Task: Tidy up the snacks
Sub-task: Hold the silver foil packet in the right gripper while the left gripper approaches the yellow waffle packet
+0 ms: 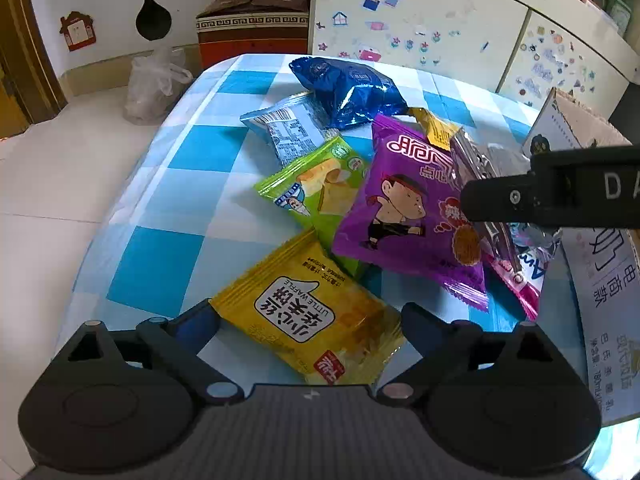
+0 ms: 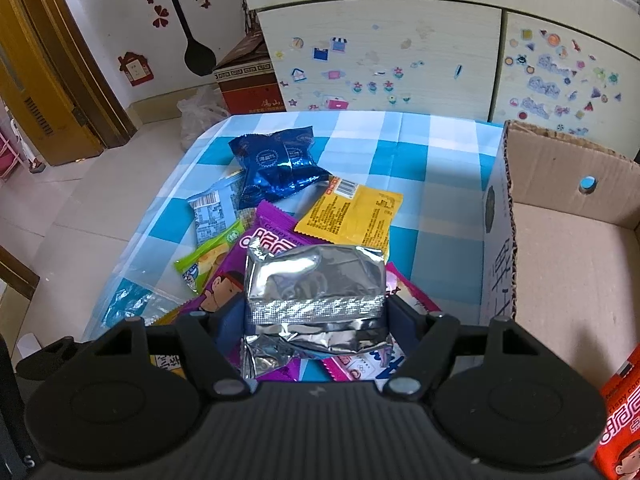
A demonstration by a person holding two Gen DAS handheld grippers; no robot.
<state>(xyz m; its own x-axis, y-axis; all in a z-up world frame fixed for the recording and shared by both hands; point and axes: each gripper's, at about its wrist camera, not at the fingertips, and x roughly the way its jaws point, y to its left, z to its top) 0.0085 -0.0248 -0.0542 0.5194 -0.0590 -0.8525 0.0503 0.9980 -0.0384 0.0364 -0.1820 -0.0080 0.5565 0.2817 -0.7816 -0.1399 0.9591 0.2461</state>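
Several snack packets lie piled on a blue-and-white checked table (image 1: 160, 264). My left gripper (image 1: 310, 320) is open, its fingers on either side of a yellow waffle packet (image 1: 312, 320). Beyond it lie a purple packet (image 1: 404, 216), a green packet (image 1: 316, 184), a pale blue packet (image 1: 288, 128) and a dark blue bag (image 1: 348, 88). My right gripper (image 2: 316, 316) is shut on a silver foil packet (image 2: 316, 284), held above the pile, left of a cardboard box (image 2: 568, 264). The right gripper also shows in the left wrist view (image 1: 492, 200).
The open cardboard box (image 1: 600, 280) stands at the table's right side and holds an orange packet (image 2: 620, 432). A yellow packet (image 2: 352, 212) lies behind the pile. A sticker-covered cabinet (image 2: 400, 56) stands behind the table. A plastic bag (image 1: 156, 84) and a carton (image 1: 252, 20) sit on the floor.
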